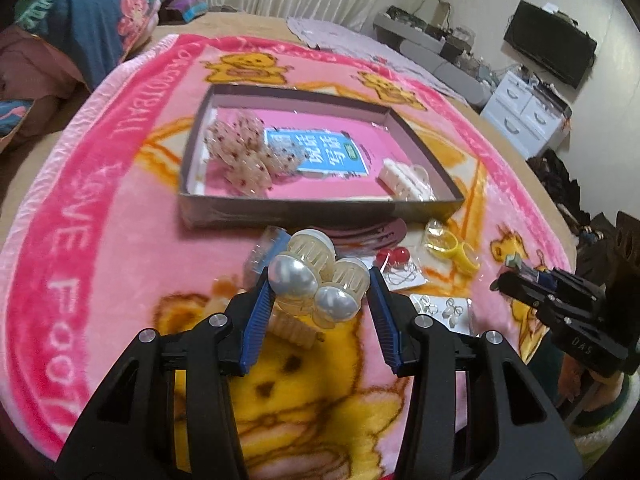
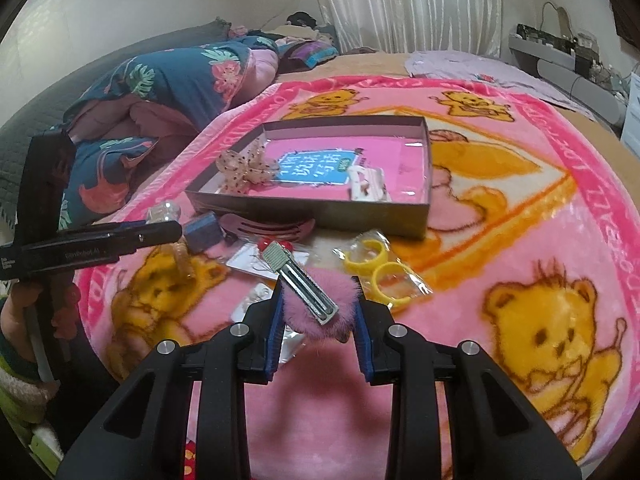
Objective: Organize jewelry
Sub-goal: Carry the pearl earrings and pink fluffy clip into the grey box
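Note:
My left gripper [image 1: 320, 280] is shut on a pearl-topped claw clip [image 1: 316, 276], held above the pink blanket in front of the grey box [image 1: 320, 206]. My right gripper [image 2: 318, 312] is shut on a pink fluffy hair clip [image 2: 316, 308] with a metal clasp. The box [image 2: 340, 212] holds a dotted bow [image 1: 240, 148] and a white claw clip [image 1: 404, 180]. In the right wrist view the bow [image 2: 244, 168] lies at the box's left and the white clip [image 2: 368, 184] in the middle. The right gripper also shows at the right edge of the left wrist view [image 1: 504, 280].
Loose pieces lie between box and grippers: yellow rings in a bag [image 2: 376, 268], a dark hair clip [image 2: 264, 226], a blue box [image 2: 204, 234], earring cards [image 1: 440, 308], red beads [image 1: 392, 256]. Folded bedding [image 2: 160, 92] lies at the left.

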Demonstrator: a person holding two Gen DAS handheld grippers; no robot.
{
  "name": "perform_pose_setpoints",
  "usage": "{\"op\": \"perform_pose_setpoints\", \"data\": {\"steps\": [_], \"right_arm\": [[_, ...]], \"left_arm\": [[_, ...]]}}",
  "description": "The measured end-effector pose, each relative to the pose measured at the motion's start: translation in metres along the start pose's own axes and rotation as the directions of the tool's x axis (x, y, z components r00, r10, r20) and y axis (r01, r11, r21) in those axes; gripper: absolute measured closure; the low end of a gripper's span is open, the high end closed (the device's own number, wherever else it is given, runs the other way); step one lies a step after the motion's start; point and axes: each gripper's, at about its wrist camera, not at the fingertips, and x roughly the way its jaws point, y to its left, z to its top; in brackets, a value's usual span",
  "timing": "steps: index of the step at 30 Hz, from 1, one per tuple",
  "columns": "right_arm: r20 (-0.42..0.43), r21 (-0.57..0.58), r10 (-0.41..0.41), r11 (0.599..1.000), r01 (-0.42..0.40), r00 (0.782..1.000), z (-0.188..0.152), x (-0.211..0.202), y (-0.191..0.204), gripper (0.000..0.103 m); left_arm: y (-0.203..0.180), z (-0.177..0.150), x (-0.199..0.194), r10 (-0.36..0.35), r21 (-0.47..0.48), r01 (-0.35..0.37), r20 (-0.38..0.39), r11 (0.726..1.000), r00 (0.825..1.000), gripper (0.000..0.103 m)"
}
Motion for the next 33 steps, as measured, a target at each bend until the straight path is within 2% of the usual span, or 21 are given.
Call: {"op": "perform_pose_setpoints", "data": {"steps": [13,33], "right_arm": [[0.009,-0.039,0.013,0.999,-0.012,1.0,0.018,0.004,0.023,0.075],[0.052,-0.059,0.037,0.998,-0.034,0.998,0.063,0.023,0.035,0.075]], "left_arm": [[0.028,0.01,-0.025,0.001,-0.065,0.003,0.064,0.998,0.998,0.065],[0.049,0.043,-0.024,0.018,-0.055,-0.012,0.102,0.998,0.995,0.065]]}}
